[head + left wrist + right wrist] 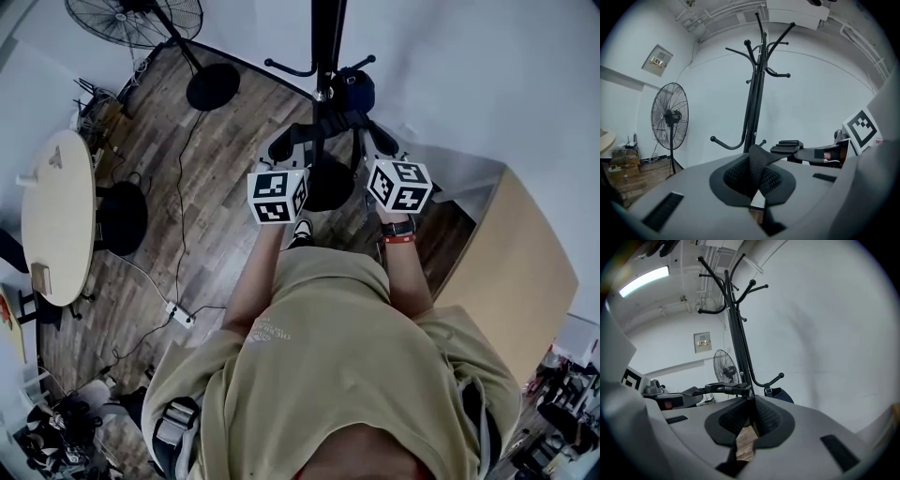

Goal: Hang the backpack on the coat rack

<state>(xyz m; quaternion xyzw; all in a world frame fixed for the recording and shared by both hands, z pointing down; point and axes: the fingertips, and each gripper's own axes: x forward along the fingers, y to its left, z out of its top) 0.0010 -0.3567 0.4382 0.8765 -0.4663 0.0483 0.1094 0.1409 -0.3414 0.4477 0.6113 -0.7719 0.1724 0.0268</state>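
Looks like a bare workroom or lab, not a home — plain white walls, wood-plank floor (225, 178), exposed pipes (723, 10) and a tube light (644, 280) overhead. Pedestal fan (136, 21) far left, round table (58, 216) on the left, power strip (178, 315) and cables trailing over the floor, electrical panel (657, 61) on the wall — coat rack (754, 103) by the far wall.

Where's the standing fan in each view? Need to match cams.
Head view: fan at the top left corner.
Left gripper view: fan at the left, well left of the rack.
Right gripper view: fan small, centre-left, just left of the pole.
Shared landmark: black coat rack.
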